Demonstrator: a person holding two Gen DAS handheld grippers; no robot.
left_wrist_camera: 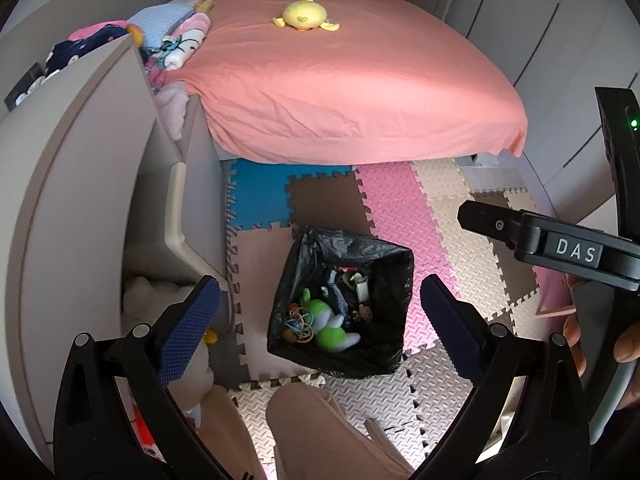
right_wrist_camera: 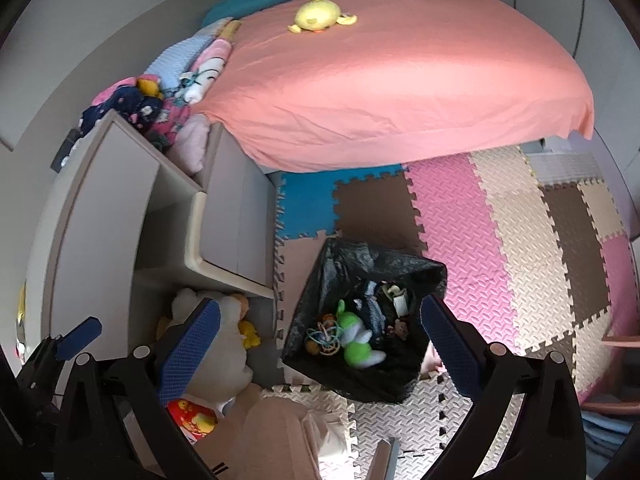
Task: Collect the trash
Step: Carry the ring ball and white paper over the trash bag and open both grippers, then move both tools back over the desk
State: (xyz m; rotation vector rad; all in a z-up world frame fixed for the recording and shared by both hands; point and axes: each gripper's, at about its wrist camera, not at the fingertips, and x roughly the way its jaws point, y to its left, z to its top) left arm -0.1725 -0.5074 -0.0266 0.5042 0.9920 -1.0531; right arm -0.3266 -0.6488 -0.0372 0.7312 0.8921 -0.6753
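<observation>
A bin lined with a black bag stands on the foam floor mat; it also shows in the right wrist view. Inside lie a green and white plush toy, tangled rubber bands and small scraps. My left gripper is open and empty, held above the bin. My right gripper is open and empty, also above the bin. The right gripper's body shows at the right of the left wrist view.
A bed with a pink sheet and a yellow plush duck lies beyond the bin. A beige cabinet with an open shelf stands at the left. Plush toys lie by it. Coloured puzzle mats cover the floor.
</observation>
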